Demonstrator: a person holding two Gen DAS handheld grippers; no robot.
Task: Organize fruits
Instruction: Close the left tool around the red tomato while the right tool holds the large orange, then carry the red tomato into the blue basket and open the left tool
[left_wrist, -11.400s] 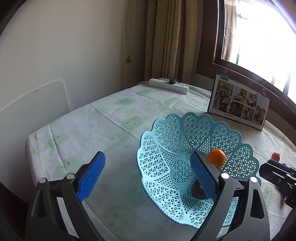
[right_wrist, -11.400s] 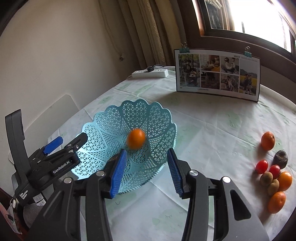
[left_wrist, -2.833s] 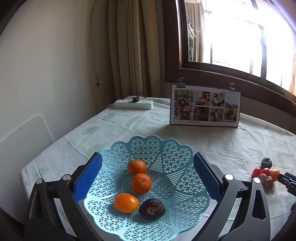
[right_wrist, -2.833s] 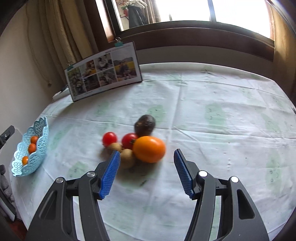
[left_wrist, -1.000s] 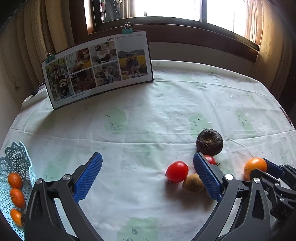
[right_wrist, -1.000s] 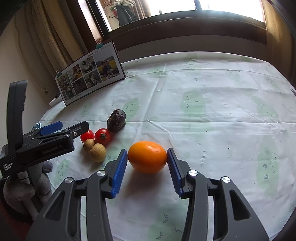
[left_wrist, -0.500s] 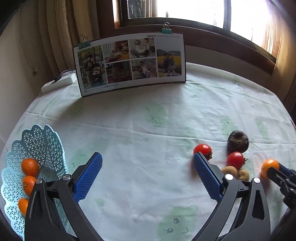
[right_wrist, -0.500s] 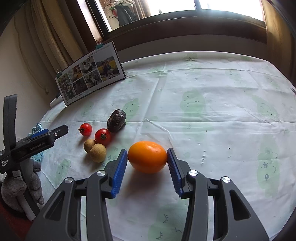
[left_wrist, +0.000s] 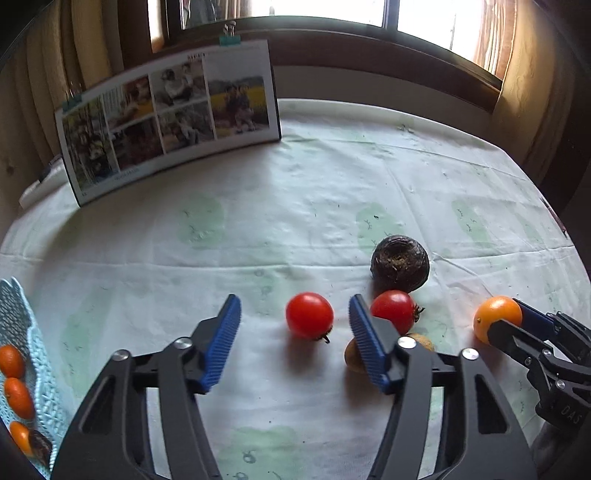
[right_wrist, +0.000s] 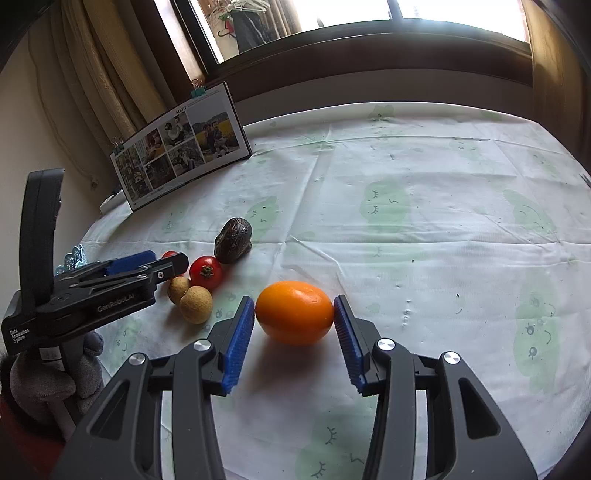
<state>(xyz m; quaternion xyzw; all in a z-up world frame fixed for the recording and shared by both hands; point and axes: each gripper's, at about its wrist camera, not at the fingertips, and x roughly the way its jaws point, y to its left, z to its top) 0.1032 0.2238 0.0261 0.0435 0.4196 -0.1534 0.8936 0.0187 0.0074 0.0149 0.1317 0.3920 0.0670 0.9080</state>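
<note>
Presently the right gripper (right_wrist: 294, 322) grasps the orange (right_wrist: 294, 312) on the tablecloth (right_wrist: 424, 229), while the left gripper (left_wrist: 294, 325), fingers spread, straddles a cherry tomato (left_wrist: 309, 315); judged next: clench, lift, carry both to the blue basket (left_wrist: 22, 332).

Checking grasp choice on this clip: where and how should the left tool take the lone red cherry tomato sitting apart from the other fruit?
Grip the round red cherry tomato across its widest middle, coming straight forward and down with the left tool, whose open jaws already flank it. Its small stem points toward the camera, so the smooth sides are free. Its right side is tight: the second red tomato sits just past that finger.
</note>
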